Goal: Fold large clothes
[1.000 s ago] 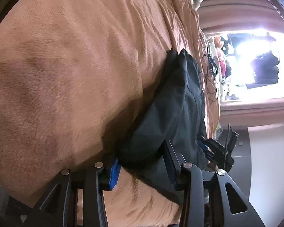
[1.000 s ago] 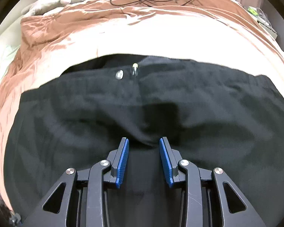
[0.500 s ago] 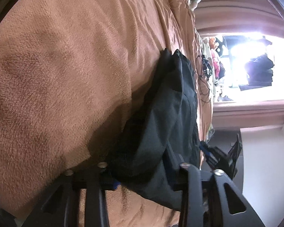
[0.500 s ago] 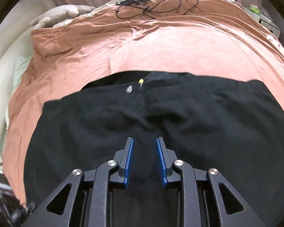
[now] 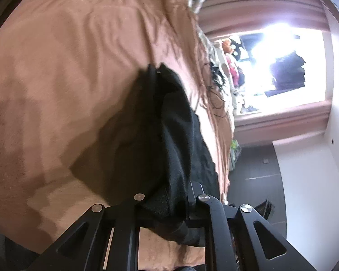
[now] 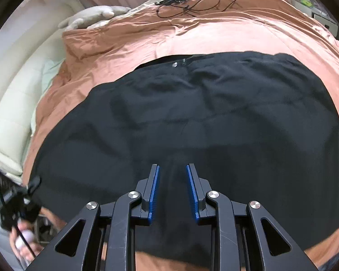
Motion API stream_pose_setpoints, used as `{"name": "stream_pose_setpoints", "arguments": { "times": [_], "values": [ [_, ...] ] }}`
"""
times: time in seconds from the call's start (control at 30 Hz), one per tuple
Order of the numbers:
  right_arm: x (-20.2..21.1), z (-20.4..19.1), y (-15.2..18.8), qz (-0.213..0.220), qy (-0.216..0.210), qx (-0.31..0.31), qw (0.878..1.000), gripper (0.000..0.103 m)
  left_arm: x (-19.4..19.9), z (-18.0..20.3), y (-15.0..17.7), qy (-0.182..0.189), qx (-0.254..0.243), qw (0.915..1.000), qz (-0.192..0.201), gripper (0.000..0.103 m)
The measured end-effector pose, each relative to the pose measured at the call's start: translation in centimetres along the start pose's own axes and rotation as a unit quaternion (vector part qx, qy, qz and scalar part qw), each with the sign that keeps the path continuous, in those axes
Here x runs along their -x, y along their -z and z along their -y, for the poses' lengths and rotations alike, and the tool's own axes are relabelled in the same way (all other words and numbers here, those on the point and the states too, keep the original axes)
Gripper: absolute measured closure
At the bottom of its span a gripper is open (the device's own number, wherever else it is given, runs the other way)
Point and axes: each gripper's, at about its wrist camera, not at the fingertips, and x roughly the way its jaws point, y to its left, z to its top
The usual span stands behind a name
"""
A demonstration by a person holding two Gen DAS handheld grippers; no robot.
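A large black garment (image 6: pixel 192 113) lies spread on the brown bed cover (image 6: pixel 214 29), its waistband and button (image 6: pixel 175 64) at the far side. In the left wrist view a bunched edge of the garment (image 5: pixel 169 135) fills the left gripper (image 5: pixel 167 194). Its jaws are closing on the cloth, which hides the pads and hangs raised off the bed cover (image 5: pixel 67 67). The right gripper (image 6: pixel 172 168) hovers over the garment's near middle, blue pads (image 6: pixel 154 192) apart with nothing pinched. The left gripper (image 6: pixel 18 201) and the hand holding it show at the garment's left edge.
Black cables (image 6: pixel 192 2) lie tangled at the far end of the bed, with a pale soft toy (image 6: pixel 95 15) beside them. A cream headboard (image 6: pixel 15 103) runs along the left. A bright window (image 5: pixel 282 67) and curtains stand beyond the bed.
The left gripper closed on the garment's edge and raised it off the bed. The right gripper drew back and up from the garment, its jaws a little narrower.
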Motion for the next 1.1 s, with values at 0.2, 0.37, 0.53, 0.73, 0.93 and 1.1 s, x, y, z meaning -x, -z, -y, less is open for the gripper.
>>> {"name": "stream_pose_setpoints", "arguments": {
  "times": [0.2, 0.37, 0.53, 0.73, 0.93, 1.1],
  "values": [
    [1.2, -0.3, 3.8, 0.005, -0.007, -0.005, 1.0, 0.079, 0.1, 3.6, 0.0, 0.016, -0.035, 0.9993, -0.002, 0.089],
    [0.2, 0.2, 6.3, -0.007, -0.013, -0.016, 1.0, 0.079, 0.2, 6.4, 0.4, 0.028, -0.069, 0.9972, -0.008, 0.09],
    [-2.4, 1.5, 8.5, -0.019, -0.006, -0.034, 0.999, 0.081, -1.2, 9.6, 1.0, 0.039, -0.103, 0.9938, -0.019, 0.091],
    [-3.1, 2.7, 8.9, -0.024, -0.033, -0.047, 0.998, 0.081, -3.2, 14.4, 2.6, 0.051, -0.155, 0.9857, -0.04, 0.092],
    [0.1, 5.6, 7.9, -0.01, -0.072, -0.074, 0.995, 0.081, -5.2, 19.3, 4.6, 0.063, -0.196, 0.9768, -0.058, 0.092],
    [3.9, 8.6, 7.7, 0.032, -0.084, -0.094, 0.991, 0.081, -6.9, 22.1, 6.1, 0.063, -0.224, 0.9695, -0.075, 0.092]
  ]
}}
